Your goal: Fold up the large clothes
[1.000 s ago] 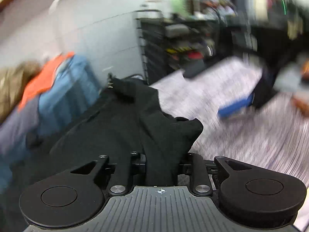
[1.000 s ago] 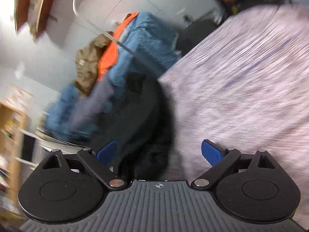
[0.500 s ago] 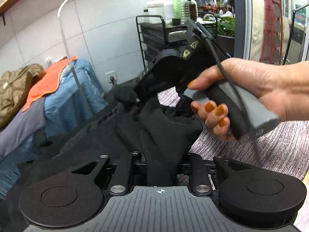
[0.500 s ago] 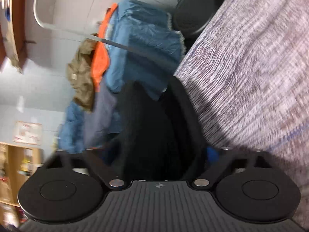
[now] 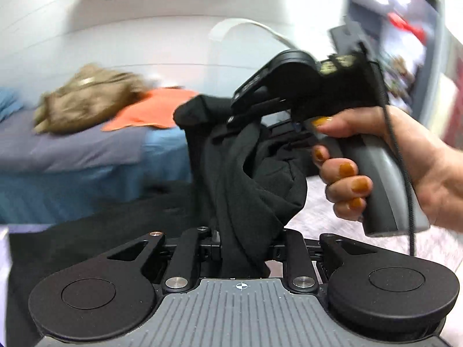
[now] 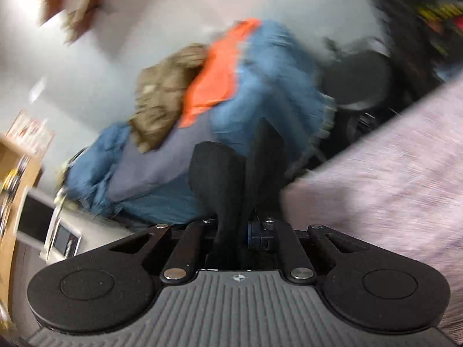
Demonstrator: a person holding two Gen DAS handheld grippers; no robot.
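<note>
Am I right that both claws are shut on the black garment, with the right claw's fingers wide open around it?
Not quite. The right claw is shut on the black garment, not wide open, as the right wrist view shows. The left claw is shut on it too.

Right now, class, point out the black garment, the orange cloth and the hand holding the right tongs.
black garment [image 5: 246, 190], left wrist view: bunched folds above the closed tongs.
orange cloth [image 5: 150, 110], left wrist view: its flat middle, on the pile.
hand [image 5: 416, 156], left wrist view: the palm around the grey handle.
</note>
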